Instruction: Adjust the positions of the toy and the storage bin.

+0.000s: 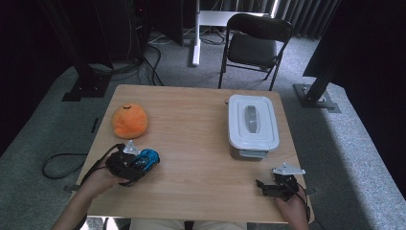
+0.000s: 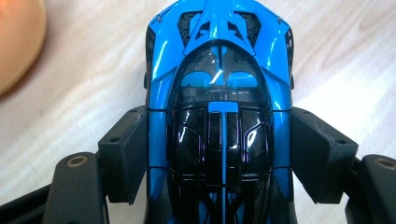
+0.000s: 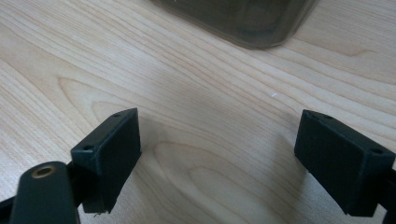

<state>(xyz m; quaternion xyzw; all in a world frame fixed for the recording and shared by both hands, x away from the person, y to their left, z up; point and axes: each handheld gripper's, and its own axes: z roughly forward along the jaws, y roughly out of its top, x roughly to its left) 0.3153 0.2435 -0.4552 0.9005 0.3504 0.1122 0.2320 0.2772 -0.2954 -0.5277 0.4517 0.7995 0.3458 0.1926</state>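
Now the blue toy car (image 2: 219, 116) sits clamped inside the left claw (image 2: 219, 154).

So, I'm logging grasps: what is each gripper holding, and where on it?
The left gripper clamps the blue toy car across its sides at the cabin. The right gripper is open, holding nothing.

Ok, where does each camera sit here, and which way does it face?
High view: above the person's side, facing forward-down on the table; both forearms, left gripper, right gripper.
Left gripper view: along its jaws, closed on the blue toy car.
Right gripper view: along open jaws toward the lidded container.
Shared: car, container, orange plush with the high view.
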